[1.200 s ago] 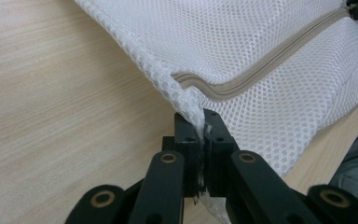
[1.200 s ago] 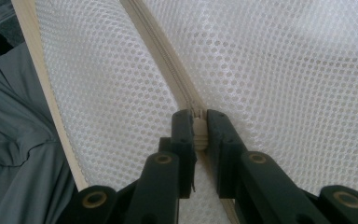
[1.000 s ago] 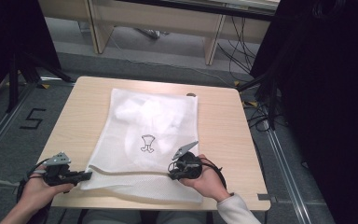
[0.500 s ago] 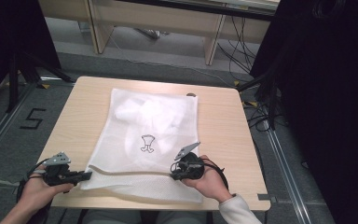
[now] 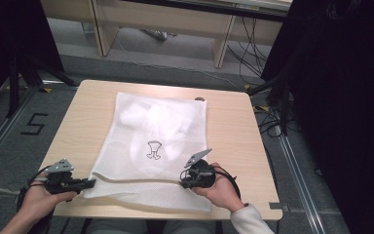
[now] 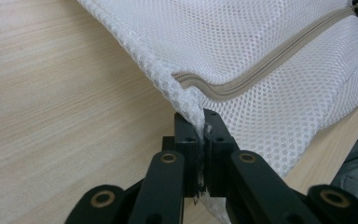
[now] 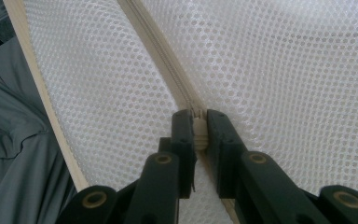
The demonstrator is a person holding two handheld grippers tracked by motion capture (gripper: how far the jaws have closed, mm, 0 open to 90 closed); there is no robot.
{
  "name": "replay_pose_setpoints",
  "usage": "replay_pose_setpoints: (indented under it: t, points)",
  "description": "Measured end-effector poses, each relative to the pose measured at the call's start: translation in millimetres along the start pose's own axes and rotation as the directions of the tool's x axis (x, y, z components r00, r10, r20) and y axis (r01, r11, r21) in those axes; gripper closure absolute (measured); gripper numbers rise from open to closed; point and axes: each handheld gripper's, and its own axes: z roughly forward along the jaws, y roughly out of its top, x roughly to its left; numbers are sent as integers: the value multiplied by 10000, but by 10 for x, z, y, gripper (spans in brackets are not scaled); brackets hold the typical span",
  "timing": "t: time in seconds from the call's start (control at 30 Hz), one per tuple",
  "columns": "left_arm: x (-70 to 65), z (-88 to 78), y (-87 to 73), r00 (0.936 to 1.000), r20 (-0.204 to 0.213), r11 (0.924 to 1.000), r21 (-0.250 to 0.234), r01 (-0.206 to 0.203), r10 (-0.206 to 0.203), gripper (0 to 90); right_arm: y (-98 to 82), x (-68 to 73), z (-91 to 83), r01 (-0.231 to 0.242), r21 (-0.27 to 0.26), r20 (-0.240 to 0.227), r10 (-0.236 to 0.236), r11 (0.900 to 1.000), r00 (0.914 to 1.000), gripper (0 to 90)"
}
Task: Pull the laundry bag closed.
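Note:
A white mesh laundry bag [image 5: 156,141] lies flat on the wooden table [image 5: 233,131], with a small black drawing on it and white cloth inside. A beige zipper [image 5: 136,179] runs across its near end. My left gripper [image 5: 91,184] is shut on the bag's near left corner [image 6: 186,100], the mesh pinched between its pads. My right gripper [image 5: 183,183] is shut on the zipper pull [image 7: 199,130] at the right end of the zipper [image 7: 161,60]. Both hands rest near the table's front edge.
A dark round mark [image 5: 199,99] sits at the bag's far right corner. Cables [image 5: 253,53] trail over the floor behind the table. Dark curtains [image 5: 341,97] hang at the right. Grey trousers [image 7: 14,154] show below the table edge.

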Motion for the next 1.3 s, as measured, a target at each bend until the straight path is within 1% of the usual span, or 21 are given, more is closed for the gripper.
replay_pose_setpoints:
  t: [0.03,0.1,0.17,0.2,0.27,0.3,0.33,0.63,0.67,0.73,0.83,0.87,0.9,0.97,1.03,1.07,1.1,1.13,1.17,1.27,1.3]
  points:
    - [0,1,0,10000,7,10000,-2,5,-5,857,-2,8,-8,-99,79,55,99,9999,9999,823]
    - [2,0,0,10000,17,10000,1,-20,20,857,-4,-1,-7,5,9,11,-5,10000,10000,823]
    - [-2,3,-1,10000,32,10000,-48,33,-33,857,-8,-5,-8,-24,75,-18,24,10000,10000,823]
    - [-3,4,-1,10000,10,10000,-58,28,-28,857,-14,-4,-7,-24,-13,58,24,10000,10000,823]
    - [2,-2,1,10000,30,10000,33,-40,40,857,-20,-9,-9,25,8,47,-26,10000,10000,823]
    - [3,-2,1,10000,18,10000,42,-69,69,857,-26,-1,-19,-141,51,34,141,9999,9999,823]
    - [-1,0,-2,10000,-31,10000,-10,-74,74,857,-28,-10,-14,-24,29,39,24,10000,10000,823]
    - [3,-3,0,10000,6,10000,29,-69,69,857,-59,-23,-42,-76,90,108,75,9999,9999,823]
    - [2,-3,-1,9999,-46,10000,24,-91,91,857,-65,-25,-41,-71,6,99,71,10000,9999,823]
    - [-1,0,-1,10000,13,10000,-18,-20,20,857,-71,-28,-45,-85,58,105,85,9999,9999,823]
    - [-3,-1,-2,10000,-56,10000,-50,7,-7,857,-83,-36,-45,-49,23,52,49,10000,10000,823]
    - [-3,2,-3,10000,-47,10000,-69,8,-9,857,-89,-36,-58,-130,87,97,129,9999,9999,823]
    - [0,-1,-1,10000,-24,10000,-24,-17,17,858,-92,-43,-56,-103,61,19,103,9999,9999,823]
    - [-1,0,-4,9999,-135,9999,-92,-54,53,858,-101,-39,-65,-132,69,106,132,9999,9999,823]
    - [5,-5,0,10000,-24,10000,-2,-52,52,857,-108,-41,-71,-158,96,85,157,9998,9998,823]
    - [0,0,-4,9999,-120,9999,-108,-49,48,857,-110,-44,-73,-141,82,59,141,9999,9999,823]
    - [-4,2,-6,9999,-111,9999,-89,64,-65,857,-113,-45,-71,-151,98,119,150,9998,9998,823]
    - [6,-5,0,10000,-47,10000,6,-57,57,857,-115,-53,-69,-110,89,46,109,9999,9999,823]
    - [6,-4,-1,10000,-56,10000,-14,-51,51,857,-121,-50,-79,-108,85,151,107,9999,9998,823]
    - [6,-4,-2,10000,-55,10000,-13,-45,45,857,-139,-57,-86,-222,81,168,221,9997,9996,823]
    - [4,-2,-2,10000,-31,10000,-7,-1,1,857,-146,-72,-85,-155,71,61,155,9999,9999,823]
